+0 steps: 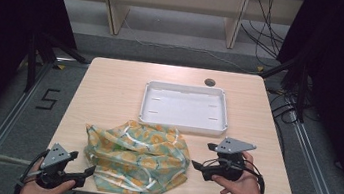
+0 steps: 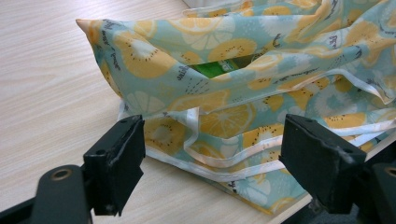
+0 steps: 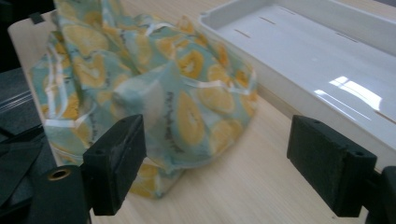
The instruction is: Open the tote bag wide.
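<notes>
Centrally, fruit-print bag (image 1: 137, 157) on table (image 1: 110, 89), between left gripper (image 1: 85, 174) and right gripper (image 1: 204, 156), both jaws spread, empty.

- right tool (image 3: 219, 168): jaws wide apart, nothing between them, just above tabletop (image 3: 233, 186)
- fruit-print cloth bag (image 3: 154, 79): crumpled heap ahead of the left jaw, on the tabletop
- white tray (image 3: 322, 60): empty, beside the bag, near it

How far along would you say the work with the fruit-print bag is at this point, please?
Barely begun. The fruit-print bag lies crumpled on the table, something green showing inside. The white tray holds nothing. The left gripper and right gripper flank the bag, jaws open, gripping nothing. Grasping and any unpacking remain.
</notes>
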